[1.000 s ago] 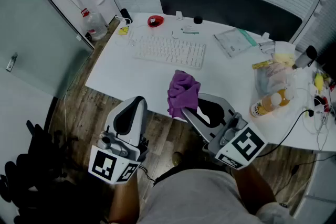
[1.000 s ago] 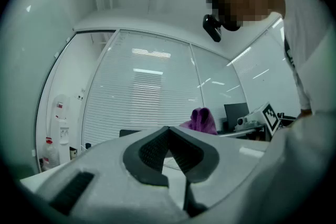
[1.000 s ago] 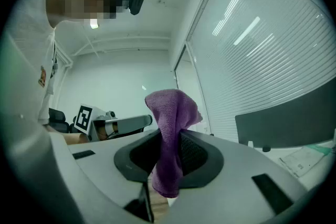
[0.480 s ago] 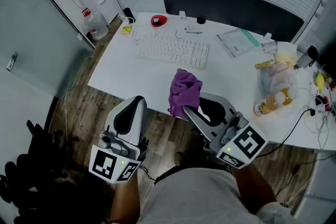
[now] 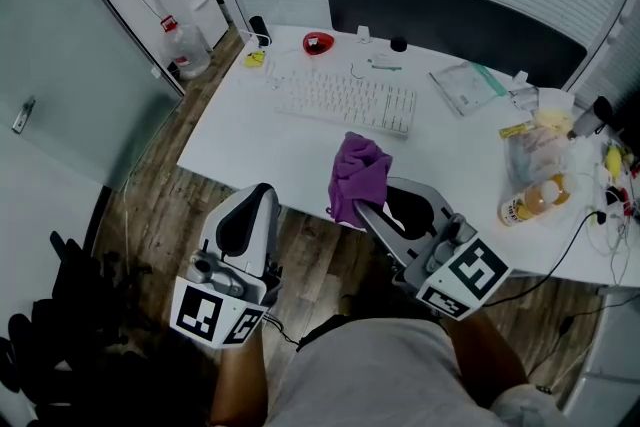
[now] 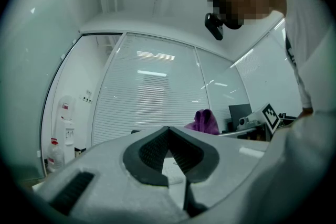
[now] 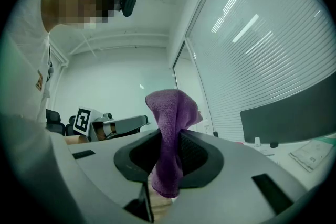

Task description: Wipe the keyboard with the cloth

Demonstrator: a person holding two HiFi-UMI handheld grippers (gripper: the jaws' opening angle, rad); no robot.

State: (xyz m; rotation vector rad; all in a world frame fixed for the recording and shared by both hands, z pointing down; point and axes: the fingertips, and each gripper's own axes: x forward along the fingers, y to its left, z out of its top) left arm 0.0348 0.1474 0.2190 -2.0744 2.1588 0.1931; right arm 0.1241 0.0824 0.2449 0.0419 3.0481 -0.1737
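The right gripper point(image 5: 360, 208), fingers clamped on the cloth point(image 5: 357, 167), sits nearer than the closed, empty left gripper point(image 5: 262, 191) to the keyboard point(image 5: 348, 101) lying crosswise ahead.

White desk point(image 5: 270, 140), keyboard point(image 5: 347, 101), monitor point(image 5: 455, 20), bottle point(image 5: 532, 199), papers point(image 5: 467, 87)

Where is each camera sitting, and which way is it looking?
Head view: on the person's head, looking steeply down at the desk and keyboard; left tool, right tool, arms and shirt show.
Left gripper view: on the left tool, looking along its shut jaws toward the blinds; shirt at right.
Right gripper view: on the right tool, looking along jaws clamped on the purple cloth; shirt at left.
Shared: all three show the cloth.
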